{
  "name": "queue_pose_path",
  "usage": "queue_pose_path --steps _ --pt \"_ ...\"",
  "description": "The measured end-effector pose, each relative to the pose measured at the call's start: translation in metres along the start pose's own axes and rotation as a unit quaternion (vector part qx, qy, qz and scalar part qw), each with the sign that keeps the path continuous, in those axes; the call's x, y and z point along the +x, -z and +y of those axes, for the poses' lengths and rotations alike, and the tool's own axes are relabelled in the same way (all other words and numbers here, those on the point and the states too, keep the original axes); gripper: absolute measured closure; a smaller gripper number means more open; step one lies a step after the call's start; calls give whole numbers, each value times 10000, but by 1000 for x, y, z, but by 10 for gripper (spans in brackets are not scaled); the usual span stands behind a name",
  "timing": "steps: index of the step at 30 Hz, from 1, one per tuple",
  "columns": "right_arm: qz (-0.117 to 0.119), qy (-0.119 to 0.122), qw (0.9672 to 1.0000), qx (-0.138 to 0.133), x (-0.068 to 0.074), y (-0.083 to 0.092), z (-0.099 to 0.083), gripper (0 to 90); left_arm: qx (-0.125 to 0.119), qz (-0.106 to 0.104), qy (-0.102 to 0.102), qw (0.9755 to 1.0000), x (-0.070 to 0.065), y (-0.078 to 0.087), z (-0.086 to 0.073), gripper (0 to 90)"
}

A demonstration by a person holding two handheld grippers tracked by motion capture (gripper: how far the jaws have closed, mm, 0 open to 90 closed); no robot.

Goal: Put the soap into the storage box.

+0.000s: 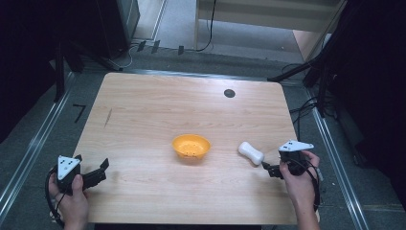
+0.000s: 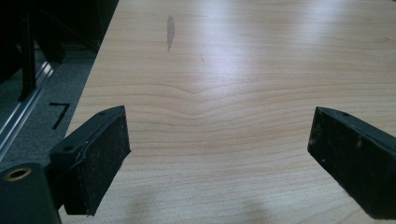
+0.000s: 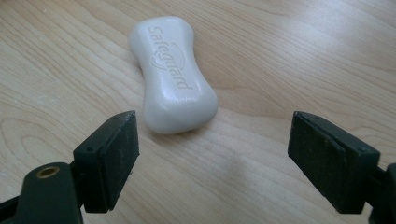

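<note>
A white bar of soap [image 1: 251,153] lies flat on the wooden table [image 1: 158,115], right of an orange bowl [image 1: 191,146] at the table's middle. My right gripper [image 1: 269,169] sits just right of the soap, near the table's right front corner. In the right gripper view the soap [image 3: 173,74] lies a little beyond the right gripper [image 3: 224,163], whose jaws stand open with only bare wood between them. My left gripper [image 1: 98,173] rests at the front left of the table. The left gripper [image 2: 219,163] stands open over bare wood.
A small dark round mark [image 1: 229,93] sits near the table's far right. A dark streak [image 1: 108,117] marks the wood at the left. Dark stands and cables surround the table on the floor.
</note>
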State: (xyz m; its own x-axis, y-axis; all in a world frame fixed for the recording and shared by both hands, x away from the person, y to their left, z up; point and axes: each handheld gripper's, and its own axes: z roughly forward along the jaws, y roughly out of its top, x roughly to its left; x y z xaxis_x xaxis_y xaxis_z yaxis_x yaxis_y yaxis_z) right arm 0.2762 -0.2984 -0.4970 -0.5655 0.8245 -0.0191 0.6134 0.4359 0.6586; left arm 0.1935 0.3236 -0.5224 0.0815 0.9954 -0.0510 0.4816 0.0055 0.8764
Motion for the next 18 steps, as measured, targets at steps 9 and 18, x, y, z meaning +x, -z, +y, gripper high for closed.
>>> queue_pose_path --steps 9,18 --pt "115 232 9994 230 3 -8 18 208 6 -25 6 10000 0 0 0 62" --pt "190 355 9980 491 4 -17 31 219 33 -21 3 10000 0 -1 0 62"
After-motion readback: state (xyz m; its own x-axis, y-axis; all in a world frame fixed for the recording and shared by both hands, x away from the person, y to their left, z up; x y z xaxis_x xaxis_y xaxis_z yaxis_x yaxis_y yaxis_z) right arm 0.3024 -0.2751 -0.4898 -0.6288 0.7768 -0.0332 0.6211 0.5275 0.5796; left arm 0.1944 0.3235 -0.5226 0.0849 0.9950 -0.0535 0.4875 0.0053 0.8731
